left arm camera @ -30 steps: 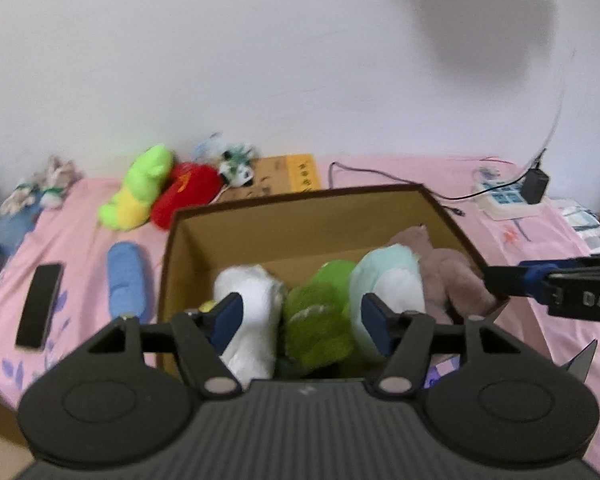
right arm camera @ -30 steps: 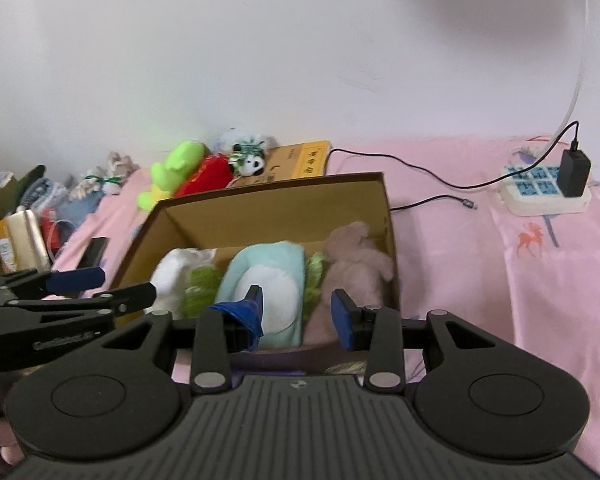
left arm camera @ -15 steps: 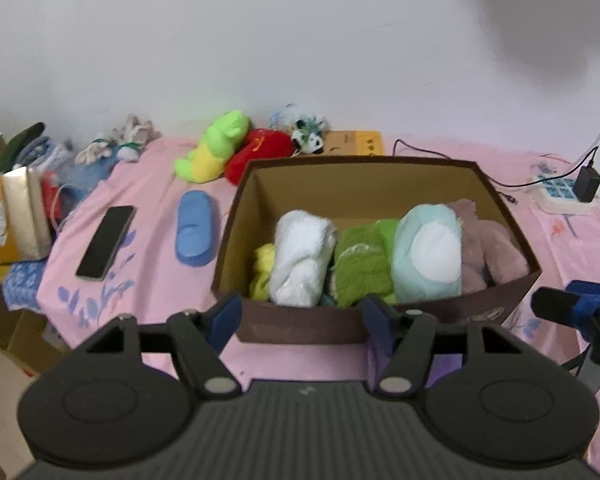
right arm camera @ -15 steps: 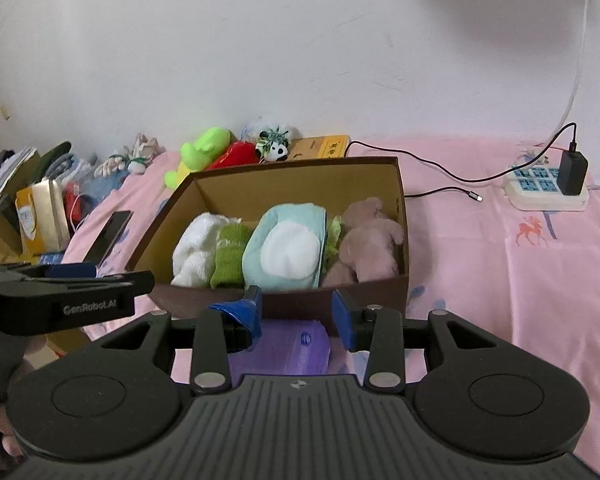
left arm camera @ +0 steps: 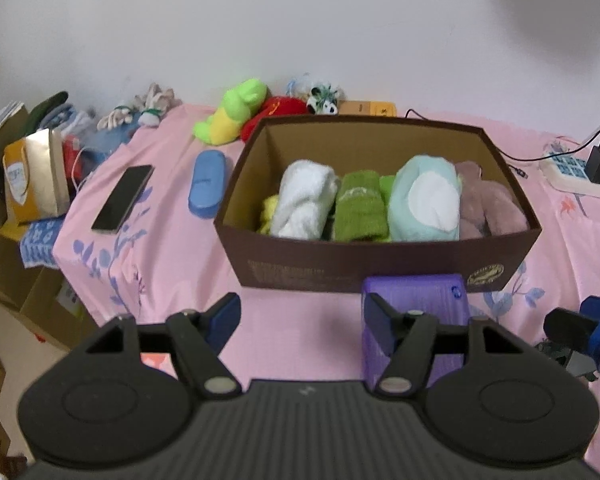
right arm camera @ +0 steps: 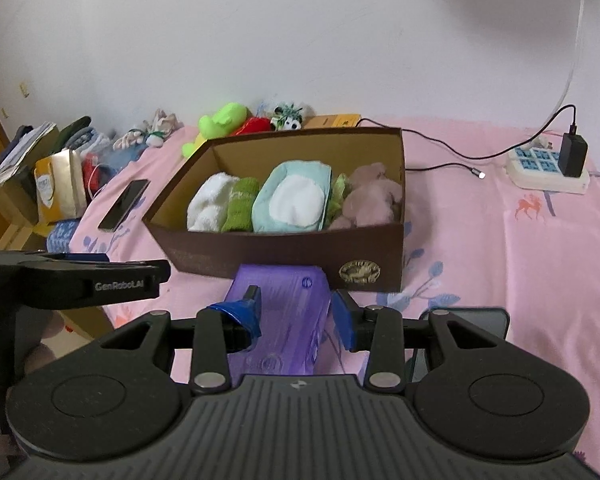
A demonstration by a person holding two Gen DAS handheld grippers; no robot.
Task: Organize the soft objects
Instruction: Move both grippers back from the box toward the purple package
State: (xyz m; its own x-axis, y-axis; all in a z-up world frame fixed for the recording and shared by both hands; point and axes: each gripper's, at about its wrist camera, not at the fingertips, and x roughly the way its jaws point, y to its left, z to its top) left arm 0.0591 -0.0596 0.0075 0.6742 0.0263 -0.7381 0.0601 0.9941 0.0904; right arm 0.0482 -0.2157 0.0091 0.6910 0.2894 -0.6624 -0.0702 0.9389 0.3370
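Both jaws stand open and empty above the pink bed (right arm camera: pixel 500 240): the left gripper (left arm camera: pixel 300 322) spread wide, the right gripper (right arm camera: pixel 296 312) narrower, straddling but not touching a purple pack (right arm camera: pixel 284 312) lying just before the brown box (left arm camera: pixel 380 268). Inside the box sit a white plush (left arm camera: pixel 304 204), green plush (left arm camera: pixel 360 210), mint plush (left arm camera: pixel 426 200) and mauve plush (left arm camera: pixel 488 208) side by side. Beyond, a lime toy (left arm camera: pixel 232 114) and red toy (left arm camera: pixel 280 108) rest by the wall.

A plain white wall (left arm camera: pixel 300 32) stands behind a bed (right arm camera: pixel 500 264) covered with a pink patterned sheet. Cardboard boxes (left arm camera: pixel 16 272) stand on the floor at its left.
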